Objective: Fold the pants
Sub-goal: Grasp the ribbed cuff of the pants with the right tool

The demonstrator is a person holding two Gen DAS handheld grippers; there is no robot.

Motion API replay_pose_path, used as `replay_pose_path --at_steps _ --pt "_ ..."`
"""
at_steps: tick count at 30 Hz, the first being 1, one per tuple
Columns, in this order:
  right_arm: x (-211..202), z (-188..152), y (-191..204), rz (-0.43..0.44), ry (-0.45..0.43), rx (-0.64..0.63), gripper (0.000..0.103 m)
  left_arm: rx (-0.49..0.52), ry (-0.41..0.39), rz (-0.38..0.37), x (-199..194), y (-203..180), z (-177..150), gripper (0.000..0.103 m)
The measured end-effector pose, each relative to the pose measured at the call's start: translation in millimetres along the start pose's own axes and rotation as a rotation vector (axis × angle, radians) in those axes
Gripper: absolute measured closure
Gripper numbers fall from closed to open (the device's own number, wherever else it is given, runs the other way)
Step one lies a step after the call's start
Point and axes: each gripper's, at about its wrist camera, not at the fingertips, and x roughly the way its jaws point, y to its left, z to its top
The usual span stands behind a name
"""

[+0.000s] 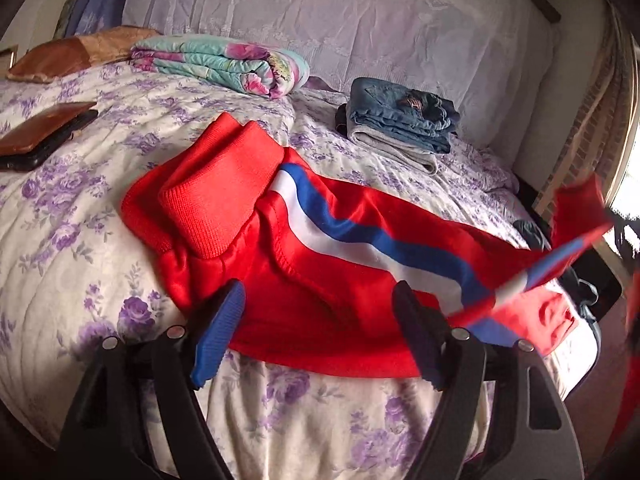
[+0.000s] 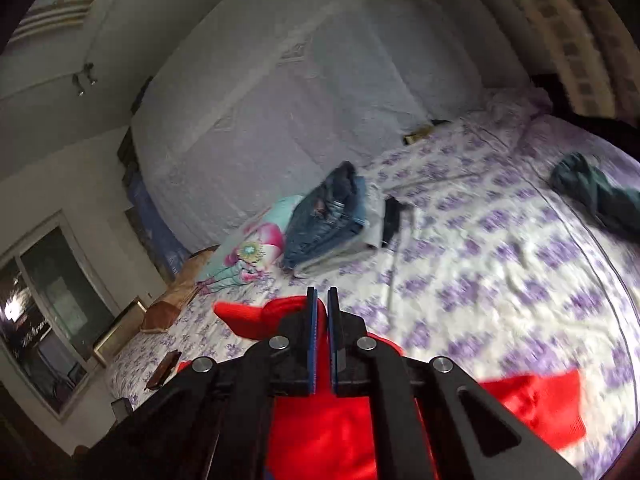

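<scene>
Red pants (image 1: 320,248) with a white and blue side stripe lie partly folded on the floral bedspread (image 1: 80,248), ribbed cuffs at the upper left. My left gripper (image 1: 320,308) is open just above the pants' near edge, holding nothing. At the right of the left wrist view a blurred part of the pants (image 1: 560,264) is lifted off the bed. In the right wrist view my right gripper (image 2: 322,300) has its jaws closed with red pants fabric (image 2: 320,432) hanging below it; the pinch itself is hidden.
A stack of folded jeans (image 1: 400,124) and a folded floral quilt (image 1: 224,64) sit toward the headboard. A phone and wallet (image 1: 40,136) lie at the left. A dark green garment (image 2: 600,196) lies crumpled at the right of the bed (image 2: 500,260).
</scene>
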Motion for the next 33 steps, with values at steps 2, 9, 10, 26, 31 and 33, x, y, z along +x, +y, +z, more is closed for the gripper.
replay_pose_path --at_steps 2,9,10,26,31,33 --pt "-12.2 -32.2 -48.8 -0.091 0.067 0.099 0.098 0.001 -0.002 0.004 0.9 -0.9 -0.5 0.029" --pt "-56.4 -69.1 -109.3 -0.217 0.015 0.226 0.093 0.007 0.002 0.050 3.1 -9.8 -2.5 0.026" --pt "-55.5 -65.2 -90.4 -0.233 0.015 0.129 0.091 -0.007 0.002 0.044 2.4 -8.4 -1.8 0.026" --pt "98.1 -158.2 72.9 -0.551 0.205 -1.050 0.046 -0.059 0.022 -0.013 -6.4 -2.5 -4.1 0.019" --pt "65.8 -115.4 66.0 -0.465 0.073 -0.809 0.097 0.012 0.016 0.034 -2.3 -13.4 -8.8 0.016" --pt "27.2 -81.9 40.1 -0.385 -0.024 -0.531 0.097 0.028 0.015 0.047 -1.5 -15.8 -9.5 0.015"
